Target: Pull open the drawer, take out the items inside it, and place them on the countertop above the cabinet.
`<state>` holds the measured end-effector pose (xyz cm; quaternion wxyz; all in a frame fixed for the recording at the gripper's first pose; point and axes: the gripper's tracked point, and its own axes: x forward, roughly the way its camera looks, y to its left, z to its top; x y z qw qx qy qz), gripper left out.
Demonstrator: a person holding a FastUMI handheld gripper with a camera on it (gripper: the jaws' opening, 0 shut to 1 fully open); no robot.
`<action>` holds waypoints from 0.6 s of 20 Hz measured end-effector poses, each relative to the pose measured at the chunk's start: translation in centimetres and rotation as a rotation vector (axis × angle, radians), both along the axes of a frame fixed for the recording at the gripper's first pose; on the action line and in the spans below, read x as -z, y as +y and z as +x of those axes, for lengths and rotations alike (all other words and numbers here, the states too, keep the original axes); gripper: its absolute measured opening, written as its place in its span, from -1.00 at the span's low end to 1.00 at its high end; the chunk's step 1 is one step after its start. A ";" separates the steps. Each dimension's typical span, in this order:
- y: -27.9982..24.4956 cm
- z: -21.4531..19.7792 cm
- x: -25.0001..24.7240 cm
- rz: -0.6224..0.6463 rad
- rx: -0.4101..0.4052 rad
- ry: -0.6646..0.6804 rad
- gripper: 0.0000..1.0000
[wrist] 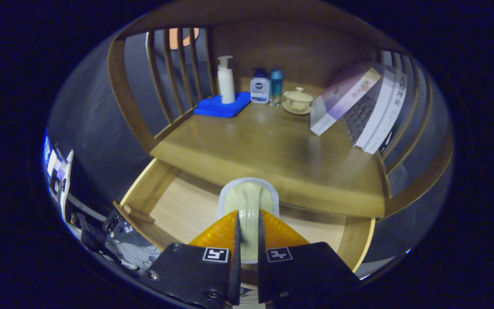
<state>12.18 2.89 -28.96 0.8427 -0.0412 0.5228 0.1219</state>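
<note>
Pale brush (249,201) clamped in hand-held gripper (248,231) above open drawer (178,210).

brush (249,201): lower handle hidden between jaws | drawer (178,210): back under countertop (272,146) | books (371,111): titles unreadable

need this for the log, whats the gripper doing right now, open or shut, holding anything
Gripper: shut on the pale green scrubber, both fingers pressing its handle, held above the open drawer just short of the countertop.
</note>
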 end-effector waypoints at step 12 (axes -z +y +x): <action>-2.1 8.7 0.0 -0.095 0.119 -0.010 -0.63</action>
